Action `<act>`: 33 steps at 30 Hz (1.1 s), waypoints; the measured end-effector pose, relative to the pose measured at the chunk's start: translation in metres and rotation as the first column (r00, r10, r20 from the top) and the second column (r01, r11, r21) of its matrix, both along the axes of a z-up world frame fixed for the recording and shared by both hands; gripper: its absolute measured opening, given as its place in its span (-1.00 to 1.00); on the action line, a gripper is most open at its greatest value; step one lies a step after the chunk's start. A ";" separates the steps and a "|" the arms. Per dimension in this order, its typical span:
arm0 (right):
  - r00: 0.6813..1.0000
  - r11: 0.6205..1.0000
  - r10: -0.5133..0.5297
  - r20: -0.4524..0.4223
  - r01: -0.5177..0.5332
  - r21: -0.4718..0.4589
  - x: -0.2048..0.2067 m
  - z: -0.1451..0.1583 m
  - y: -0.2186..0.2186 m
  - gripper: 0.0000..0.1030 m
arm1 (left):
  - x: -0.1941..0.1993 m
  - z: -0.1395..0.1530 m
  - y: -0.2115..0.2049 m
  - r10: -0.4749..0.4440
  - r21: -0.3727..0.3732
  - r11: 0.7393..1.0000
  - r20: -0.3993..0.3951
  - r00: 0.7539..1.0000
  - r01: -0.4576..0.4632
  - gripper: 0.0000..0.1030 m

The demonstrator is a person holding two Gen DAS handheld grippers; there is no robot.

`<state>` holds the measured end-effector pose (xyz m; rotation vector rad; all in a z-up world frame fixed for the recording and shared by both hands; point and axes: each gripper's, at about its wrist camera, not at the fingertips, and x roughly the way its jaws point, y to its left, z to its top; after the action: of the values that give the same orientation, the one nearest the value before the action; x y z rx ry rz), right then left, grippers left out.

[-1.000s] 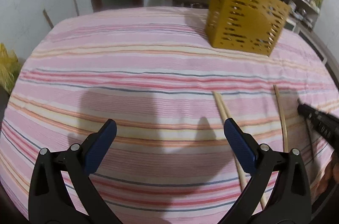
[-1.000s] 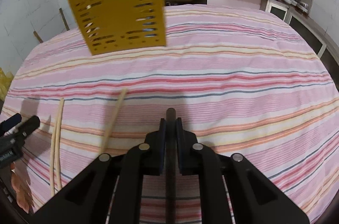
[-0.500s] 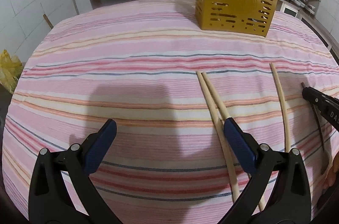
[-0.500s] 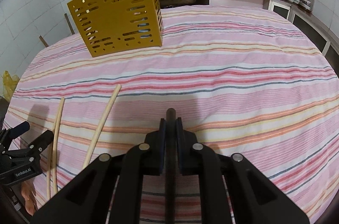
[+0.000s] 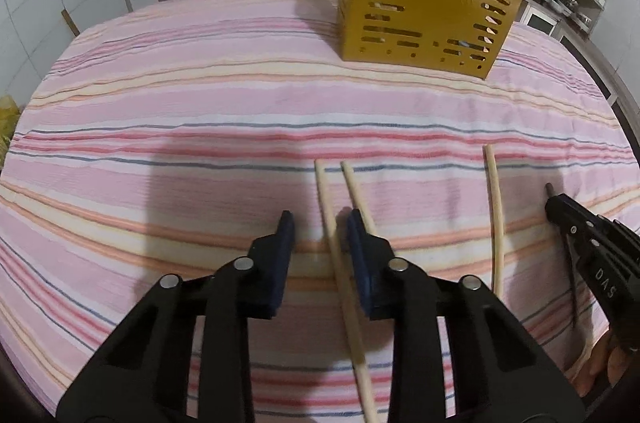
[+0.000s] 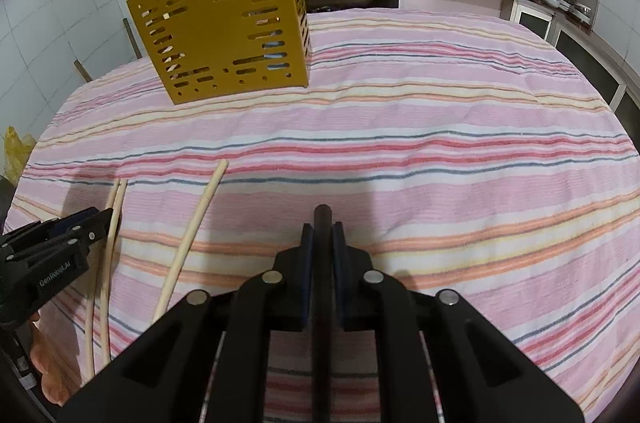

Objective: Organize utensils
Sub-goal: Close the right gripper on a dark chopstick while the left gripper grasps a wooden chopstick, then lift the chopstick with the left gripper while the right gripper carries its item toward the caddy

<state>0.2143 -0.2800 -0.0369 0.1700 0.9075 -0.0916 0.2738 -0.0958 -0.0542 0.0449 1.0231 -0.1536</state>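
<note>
Closing left gripper (image 5: 316, 231) jaws around pale chopstick (image 5: 340, 263) on cloth (image 5: 200, 127). Right gripper (image 6: 322, 235) clamped on dark stick (image 6: 322, 219). Next, likely: lift, carry to yellow holder (image 5: 420, 3), drop upright.

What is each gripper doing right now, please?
Left gripper: jaws closing, a wooden chopstick between them, not yet pinched.
Right gripper: shut on a dark chopstick.

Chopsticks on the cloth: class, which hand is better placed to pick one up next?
Left. The left gripper is closing around one of the pale chopsticks, while the right gripper is already clamped on a dark stick.
</note>
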 end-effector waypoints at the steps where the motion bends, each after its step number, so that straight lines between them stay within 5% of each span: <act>1: 1.000 1.000 0.002 -0.009 -0.002 -0.004 0.002 0.000 0.000 -0.81 | 0.002 0.000 -0.001 -0.001 0.000 1.000 -0.005 1.000 0.001 -0.54; 5: 1.000 1.000 0.009 -0.022 -0.009 -0.016 0.005 0.001 0.001 -0.81 | 0.009 0.001 0.000 -0.008 -0.013 1.000 -0.015 1.000 0.008 -0.86; 17: 0.999 1.000 -0.003 0.042 0.004 -0.008 -0.007 0.017 0.003 -0.81 | 0.006 0.008 0.004 -0.012 -0.037 0.999 0.027 1.000 0.013 -0.92; 33: 0.968 0.999 0.004 0.252 -0.017 0.049 -0.037 0.062 0.006 -0.81 | -0.040 0.081 0.023 -0.011 -0.095 0.995 0.276 0.961 0.038 -0.92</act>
<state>0.1772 -0.2735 0.0253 0.2185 0.6572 -0.0358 0.2335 -0.0723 0.0264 -0.0121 0.7358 -0.2148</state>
